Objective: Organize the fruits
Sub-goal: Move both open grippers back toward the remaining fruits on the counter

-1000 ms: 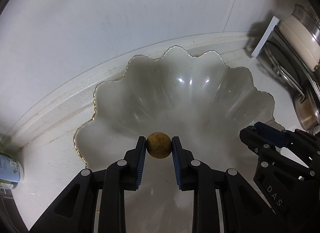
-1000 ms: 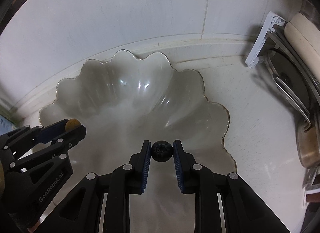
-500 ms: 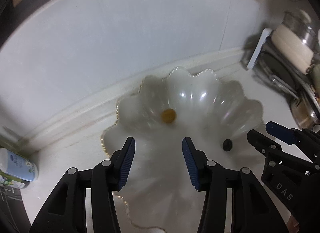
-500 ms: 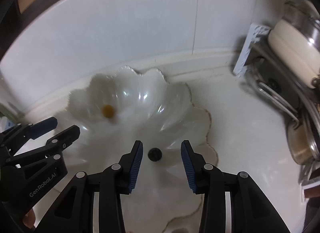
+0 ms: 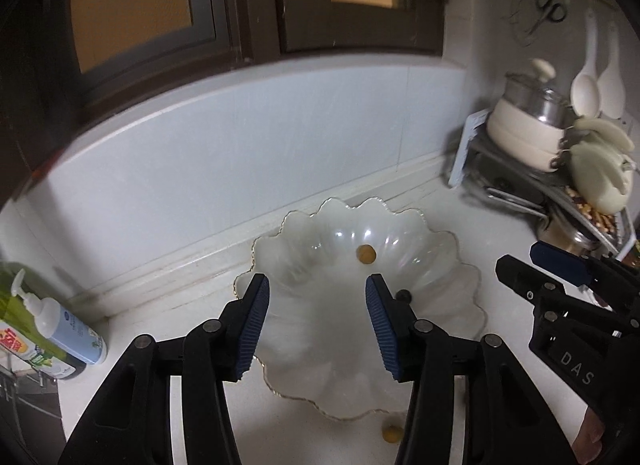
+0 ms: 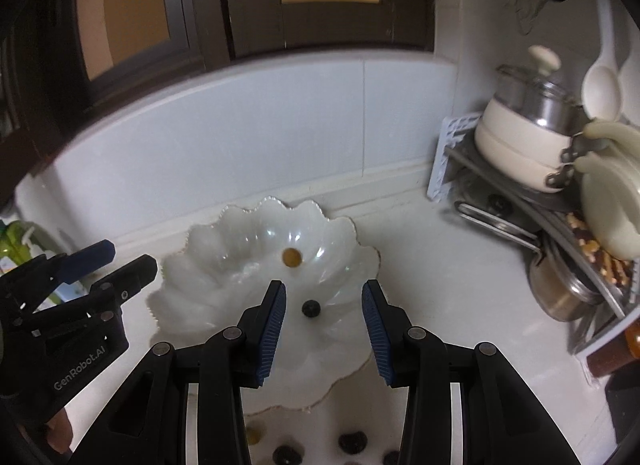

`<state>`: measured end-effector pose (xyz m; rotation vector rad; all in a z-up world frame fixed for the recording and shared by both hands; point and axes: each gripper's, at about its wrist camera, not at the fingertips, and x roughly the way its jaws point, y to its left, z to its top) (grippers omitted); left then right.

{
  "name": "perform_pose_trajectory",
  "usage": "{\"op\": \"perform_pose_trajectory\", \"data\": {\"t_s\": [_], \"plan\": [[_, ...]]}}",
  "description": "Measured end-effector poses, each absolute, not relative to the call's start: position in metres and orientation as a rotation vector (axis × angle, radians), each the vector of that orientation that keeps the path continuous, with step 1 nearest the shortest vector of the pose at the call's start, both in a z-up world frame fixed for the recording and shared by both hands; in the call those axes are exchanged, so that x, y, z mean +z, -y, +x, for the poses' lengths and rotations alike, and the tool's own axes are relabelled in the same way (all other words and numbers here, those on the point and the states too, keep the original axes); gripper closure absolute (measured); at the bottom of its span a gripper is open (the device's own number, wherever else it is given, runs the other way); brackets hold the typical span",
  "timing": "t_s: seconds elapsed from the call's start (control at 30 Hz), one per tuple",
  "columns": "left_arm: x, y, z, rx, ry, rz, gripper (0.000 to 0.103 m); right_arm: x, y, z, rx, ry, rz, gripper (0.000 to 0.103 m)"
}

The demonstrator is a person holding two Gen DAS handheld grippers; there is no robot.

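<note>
A white scalloped bowl [image 5: 448, 277] [image 6: 200, 297] sits on the counter by the wall. Inside lie a small yellow fruit [image 5: 366, 254] [image 6: 291, 257] and a dark blueberry [image 5: 403, 296] [image 6: 311, 309]. My left gripper [image 5: 316, 325] is open and empty, raised above the bowl's near side. My right gripper [image 6: 324, 325] is open and empty above the bowl's near right; it shows in the left wrist view [image 5: 560, 277]. Another yellow fruit [image 5: 391, 434] and several dark fruits [image 6: 352, 442] lie on the counter in front of the bowl.
A soap bottle [image 5: 60, 329] stands at the left. A dish rack [image 6: 520, 201] with a white pot [image 6: 524, 133], pans and utensils stands at the right. A tiled wall and dark window frame are behind.
Both grippers opened and dropped the yellow fruit and the blueberry into the bowl, then pulled up and back, widening the view.
</note>
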<state>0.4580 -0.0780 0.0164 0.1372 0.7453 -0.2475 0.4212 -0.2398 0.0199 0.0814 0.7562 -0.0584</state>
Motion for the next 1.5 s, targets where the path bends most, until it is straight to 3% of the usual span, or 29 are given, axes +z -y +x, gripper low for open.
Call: {"op": "perform_pose_trajectory", "data": {"t_s": [0.57,1.27,1.37,1.5], "plan": [[0.055,0.074,0.361,-0.326,-0.618,0.123,0.051,0.055,0.238,0.322,-0.093,-0.614,0.066,0.062],[0.040,0.077,0.286,-0.386,-0.636,0.104,0.050,0.043,0.248,0.239,-0.126,-0.588,0.113,0.062],[0.036,0.077,0.280,-0.395,-0.647,0.089,0.049,0.036,0.250,0.233,-0.119,-0.599,0.126,0.053],[0.028,0.077,0.273,-0.400,-0.662,0.092,0.048,0.028,0.254,0.228,-0.129,-0.614,0.118,0.052]]}}
